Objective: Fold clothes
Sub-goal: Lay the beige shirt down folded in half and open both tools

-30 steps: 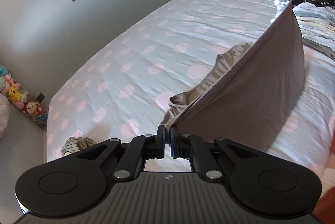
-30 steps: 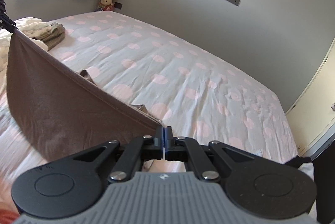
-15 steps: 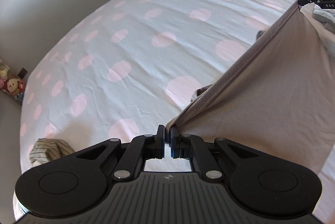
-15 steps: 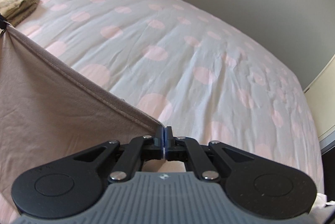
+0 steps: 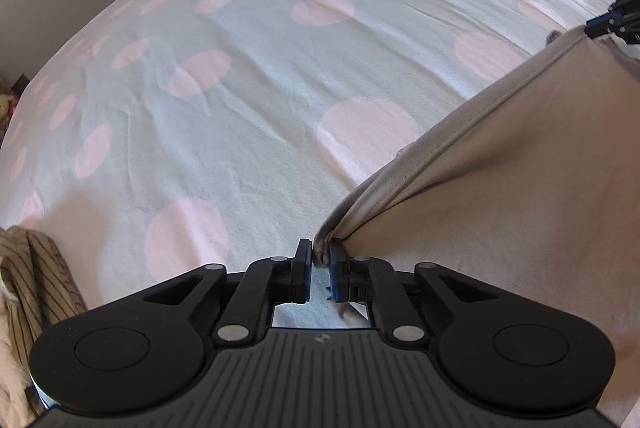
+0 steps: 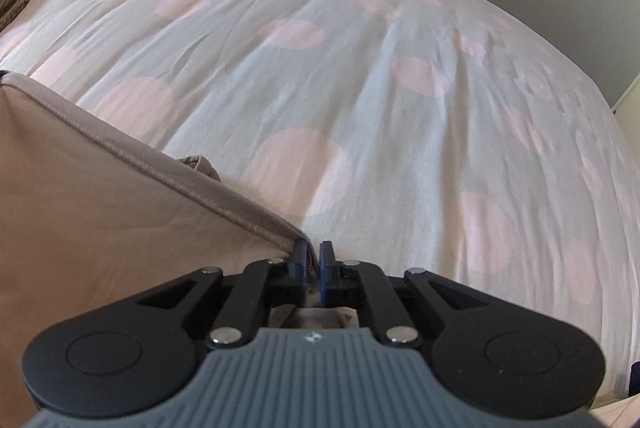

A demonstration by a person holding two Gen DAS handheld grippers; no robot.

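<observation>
Two corners of one brown shirt (image 5: 520, 163) sit at the tips of the left hand-held gripper (image 5: 320, 260) and right hand-held gripper (image 6: 314, 260), low over the spotted bed (image 5: 240, 67). Both have just been opening a little: cloth still sits between the left jaws, and the right corner only touches one pad. The shirt looks soft, light and floppy, so its stitched hem is the best place to hold.

Item: taupe garment (image 5: 520, 195), plain knit w/ stitched hem along top edge. We see it spread low over the pink-dotted bedsheet (image 5: 240, 87), hem stretched taut corner to corner, a bit of fabric bunched behind the hem.
</observation>
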